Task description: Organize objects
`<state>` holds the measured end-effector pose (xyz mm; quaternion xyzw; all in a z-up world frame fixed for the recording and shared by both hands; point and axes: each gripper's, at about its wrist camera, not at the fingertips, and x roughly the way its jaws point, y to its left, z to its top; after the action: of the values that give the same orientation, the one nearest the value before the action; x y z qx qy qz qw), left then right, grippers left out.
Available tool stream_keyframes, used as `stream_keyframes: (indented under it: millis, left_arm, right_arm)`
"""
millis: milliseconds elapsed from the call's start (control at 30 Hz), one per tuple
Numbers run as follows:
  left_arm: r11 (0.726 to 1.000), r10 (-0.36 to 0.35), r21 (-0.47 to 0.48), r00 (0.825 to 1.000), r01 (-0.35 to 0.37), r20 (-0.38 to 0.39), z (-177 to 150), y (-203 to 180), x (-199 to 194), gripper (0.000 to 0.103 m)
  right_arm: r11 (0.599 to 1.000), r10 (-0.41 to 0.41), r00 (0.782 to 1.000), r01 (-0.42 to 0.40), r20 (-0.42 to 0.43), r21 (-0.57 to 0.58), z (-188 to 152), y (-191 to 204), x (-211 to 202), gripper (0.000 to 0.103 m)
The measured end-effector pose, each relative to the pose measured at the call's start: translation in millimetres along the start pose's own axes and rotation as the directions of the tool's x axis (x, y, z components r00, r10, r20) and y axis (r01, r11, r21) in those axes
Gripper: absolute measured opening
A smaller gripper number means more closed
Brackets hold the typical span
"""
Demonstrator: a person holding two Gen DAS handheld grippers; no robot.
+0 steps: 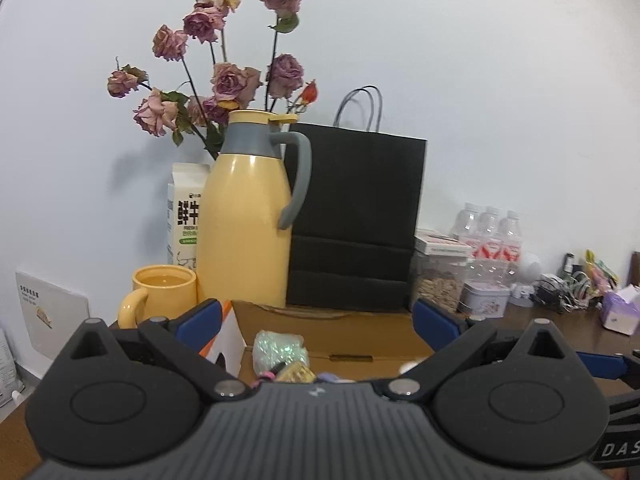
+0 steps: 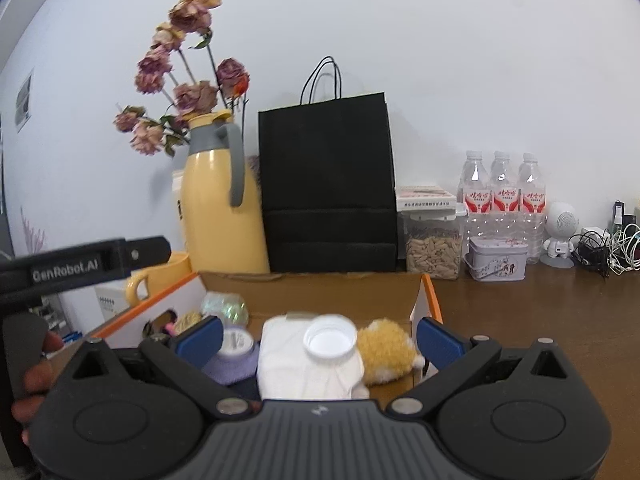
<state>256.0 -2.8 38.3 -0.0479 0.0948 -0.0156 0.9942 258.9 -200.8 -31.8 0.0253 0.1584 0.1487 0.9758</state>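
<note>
Through my left wrist view, my left claw (image 1: 316, 316) stands with its blue pads wide apart and nothing between them, hanging over the near edge of the cardboard box (image 1: 340, 324); a shiny green bundle (image 1: 280, 350) lies just inside, and the yellow jug (image 1: 244, 216), yellow mug (image 1: 164, 292) and black paper bag (image 1: 356, 216) stand close behind on the worktop (image 1: 560, 328). Any reach from here should stay low and short so I don't knock that jug. Through my right wrist view, my right claw (image 2: 320, 338) is also spread fully, gripping nothing, with the white bottle (image 2: 312, 360) lying in the box (image 2: 312, 284) between the pads but untouched, a fluffy toy (image 2: 388, 354) against its right side and a purple item (image 2: 236, 360) on its left. I judge sorting the box is under way. If that bottle is my next pick, I'd centre on its body, not the cap, and close slowly, keeping the toy's fur clear.
</note>
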Motion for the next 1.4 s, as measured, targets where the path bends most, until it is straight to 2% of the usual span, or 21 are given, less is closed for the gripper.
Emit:
stream_keyframes:
  millis: [233,400,567,733,867,1000,1167,1333,1400]
  left_arm:
    - [0.998,-0.016,0.061,0.999,0.018,-0.038,-22,3,-27,0.103]
    - [0.998,-0.006,0.066,0.997,0.011,-0.075,-33,16,-40,0.103]
    - [0.999,0.025,0.048,0.994,-0.019,-0.110,-46,35,-53,0.103]
    - [0.997,0.077,0.038,0.983,-0.071,-0.167,-56,57,-59,0.103]
    - [0.994,0.103,0.062,0.976,-0.093,-0.193,-62,72,-67,0.103]
    - [0.993,0.106,0.075,0.967,-0.090,-0.231,-70,83,-69,0.103]
    - [0.994,0.075,0.092,0.968,-0.055,-0.241,-72,78,-68,0.103]
    - [0.997,0.072,0.057,0.966,-0.060,-0.247,-72,81,-66,0.103]
    - [0.997,0.072,0.047,0.966,-0.062,-0.249,-72,83,-66,0.103]
  right_arm:
    - [1.000,0.007,0.998,-0.009,-0.056,-0.020,-20,2,-15,0.103]
    - [0.999,0.005,0.994,-0.008,-0.108,-0.035,-35,4,-21,0.103]
    - [0.999,0.003,0.990,-0.009,-0.138,-0.048,-44,7,-23,0.103]
    - [0.998,0.001,0.985,-0.012,-0.172,-0.063,-51,11,-21,0.103]
    - [0.997,0.008,0.977,-0.025,-0.215,-0.074,-58,14,-18,0.103]
    - [0.996,0.018,0.970,-0.037,-0.241,-0.076,-60,15,-14,0.103]
    - [0.994,0.039,0.960,-0.065,-0.277,-0.085,-65,21,-9,0.103]
    - [0.991,0.077,0.961,-0.105,-0.267,-0.089,-64,29,-8,0.103]
    - [0.988,0.096,0.959,-0.124,-0.268,-0.089,-63,34,-5,0.099]
